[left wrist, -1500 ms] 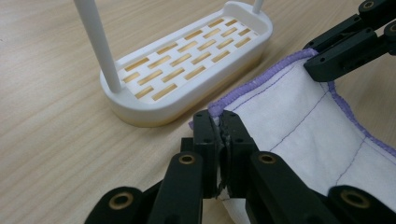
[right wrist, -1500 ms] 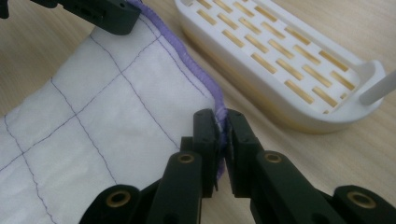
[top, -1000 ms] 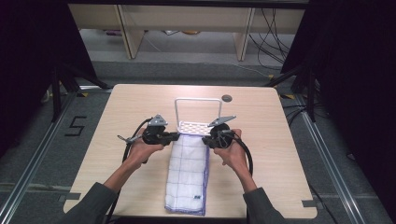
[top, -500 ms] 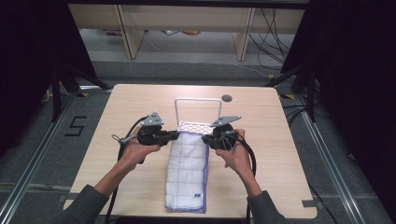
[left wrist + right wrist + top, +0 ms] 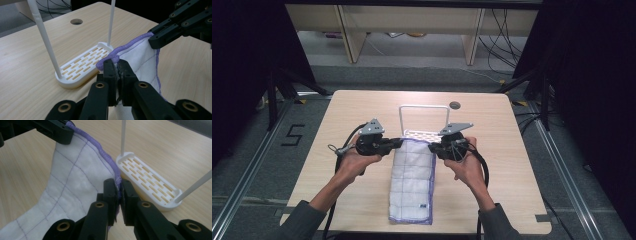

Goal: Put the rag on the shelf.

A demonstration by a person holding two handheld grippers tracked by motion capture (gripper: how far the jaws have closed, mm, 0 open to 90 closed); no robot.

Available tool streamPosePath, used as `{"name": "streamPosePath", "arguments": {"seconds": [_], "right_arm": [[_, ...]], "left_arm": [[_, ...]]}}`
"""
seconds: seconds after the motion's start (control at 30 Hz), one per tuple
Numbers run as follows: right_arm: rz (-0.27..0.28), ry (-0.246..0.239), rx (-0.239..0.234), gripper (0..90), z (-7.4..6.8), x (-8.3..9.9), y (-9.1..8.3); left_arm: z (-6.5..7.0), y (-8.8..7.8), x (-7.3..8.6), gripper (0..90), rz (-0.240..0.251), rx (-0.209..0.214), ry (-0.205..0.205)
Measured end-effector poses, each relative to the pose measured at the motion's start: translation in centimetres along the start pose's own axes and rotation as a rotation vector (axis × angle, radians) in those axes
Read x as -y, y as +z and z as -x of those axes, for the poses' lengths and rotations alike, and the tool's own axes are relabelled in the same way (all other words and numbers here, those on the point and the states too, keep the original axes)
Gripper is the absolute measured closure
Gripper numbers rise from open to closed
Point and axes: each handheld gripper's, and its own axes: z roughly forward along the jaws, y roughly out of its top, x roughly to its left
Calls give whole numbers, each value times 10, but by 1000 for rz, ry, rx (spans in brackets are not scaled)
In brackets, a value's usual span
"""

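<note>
Since the white quilted cloth with purple hem (image 5: 412,177) sagged softly toward the table (image 5: 507,130), left hand-held gripper (image 5: 398,143) and right hand-held gripper (image 5: 433,148) each pinched a far corner near the white slotted rack (image 5: 422,134).

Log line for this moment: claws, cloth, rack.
left claw: shut on cloth corner | right claw: shut on other corner | cloth: far edge raised | rack: white, beyond cloth
</note>
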Motion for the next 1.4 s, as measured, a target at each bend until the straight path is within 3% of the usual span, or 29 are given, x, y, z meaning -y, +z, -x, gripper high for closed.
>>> {"name": "streamPosePath", "arguments": {"seconds": [0.03,0.1,0.3,0.47,0.5,0.57,0.6,0.63,0.7,0.73,0.77,0.83,0.93,1.0,1.03,1.13,1.4], "right_arm": [[-5,19,-16,845,-2,-1,-3],[11,-4,-14,844,-1,-4,-7],[47,-4,-27,845,-7,-8,-19],[77,-36,4,846,-15,-14,-37],[75,-23,-10,846,-17,-15,-40],[101,-49,-9,846,-17,-19,-44],[100,-35,-2,846,-17,-20,-47],[113,-54,-3,847,-15,-22,-48],[115,-32,4,847,-15,-24,-53],[126,-62,7,848,-12,-26,-54],[125,-29,13,848,-12,-28,-56],[129,-31,22,848,-10,-32,-59],[142,-31,20,849,-8,-41,-63],[146,-29,27,849,-7,-48,-67],[154,-50,23,849,-4,-51,-68],[172,-26,34,849,-1,-61,-73],[158,-18,55,849,13,-84,-72]], "left_arm": [[1,-1,-1,853,8,3,1],[1,-3,-3,853,15,4,7],[2,-11,-10,853,29,11,8],[7,-18,-22,853,55,21,33],[8,-19,-25,853,58,22,37],[9,-21,-32,853,64,20,37],[8,-21,-35,853,73,25,39],[9,-22,-38,853,71,16,45],[8,-22,-44,853,78,16,46],[8,-22,-47,853,80,15,47],[8,-23,-50,853,81,14,47],[9,-24,-55,853,90,30,36],[9,-29,-65,853,90,13,53],[7,-31,-70,853,92,10,48],[5,-32,-74,853,94,5,43],[0,-34,-81,853,98,5,21],[-9,-31,-100,853,67,-16,19]]}}
